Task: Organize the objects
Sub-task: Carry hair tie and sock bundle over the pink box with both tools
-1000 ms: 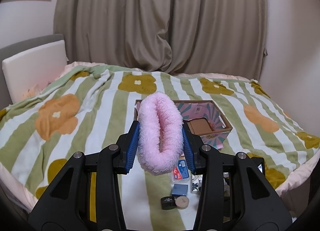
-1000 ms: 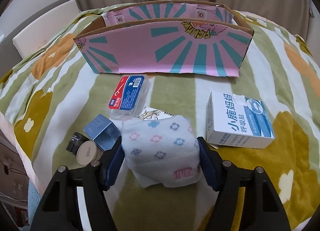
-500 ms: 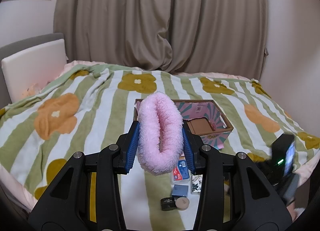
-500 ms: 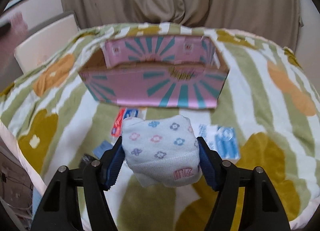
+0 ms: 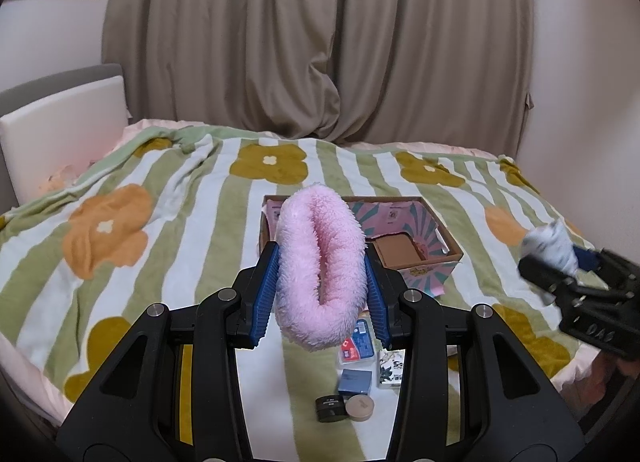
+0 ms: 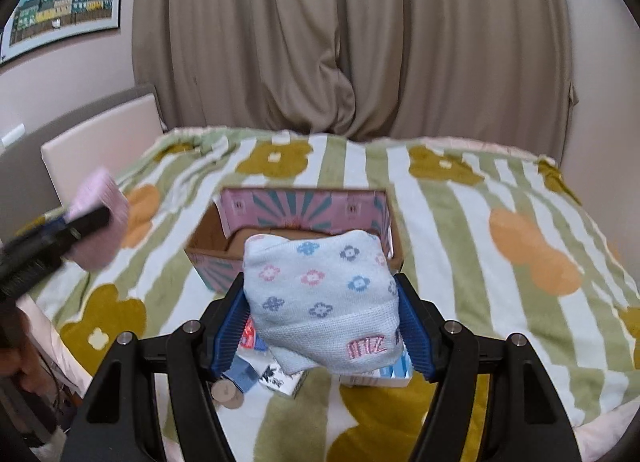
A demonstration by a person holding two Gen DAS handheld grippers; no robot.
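Left gripper (image 5: pixel 320 294): raised over the bed (image 5: pixel 192 222), tilted downward, pads clamped on a fluffy pink item (image 5: pixel 320 274). Right gripper (image 6: pixel 322 326): likewise raised, tilted downward, clamped on folded socks (image 6: pixel 320 298).

box (image 6: pixel 288 218) top is wide open, nothing over it. small stuff (image 5: pixel 354 382) clutters the blanket (image 5: pixel 160 222) in front, rest of bed's free.

Both wrist views toward shared box (image 5: pixel 416 250)

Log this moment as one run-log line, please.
left gripper: shut on pink fluffy item | right gripper: shut on floral sock | box: open
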